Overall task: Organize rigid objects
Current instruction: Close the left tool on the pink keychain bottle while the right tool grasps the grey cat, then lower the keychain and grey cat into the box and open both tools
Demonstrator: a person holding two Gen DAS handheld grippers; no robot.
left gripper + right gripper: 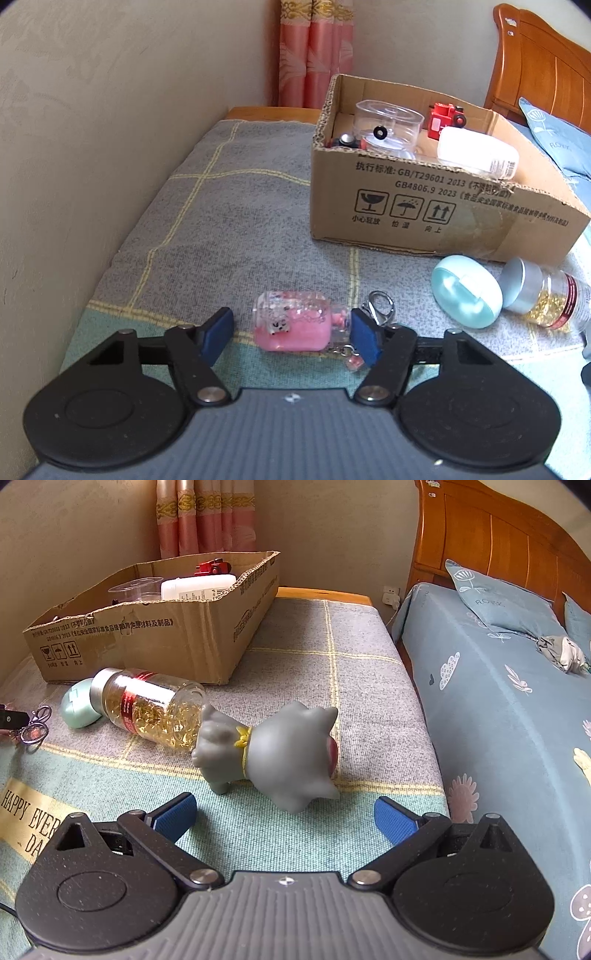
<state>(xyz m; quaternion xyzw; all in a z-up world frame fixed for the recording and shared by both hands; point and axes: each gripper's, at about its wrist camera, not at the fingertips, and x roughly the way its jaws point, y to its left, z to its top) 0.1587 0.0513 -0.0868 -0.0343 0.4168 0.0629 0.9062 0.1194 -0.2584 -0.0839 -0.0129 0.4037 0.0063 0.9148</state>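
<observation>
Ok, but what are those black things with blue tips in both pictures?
Those are two grabbing tools, one in each of a person's hands, each with a camera looking along its blue fingers. One picture is from the left tool, whose open fingers sit around a pink keychain bottle without squeezing it. The other is from the right tool, open and empty, near a grey toy. A mint case and a capsule bottle lie on the blanket beside a cardboard box.
</observation>
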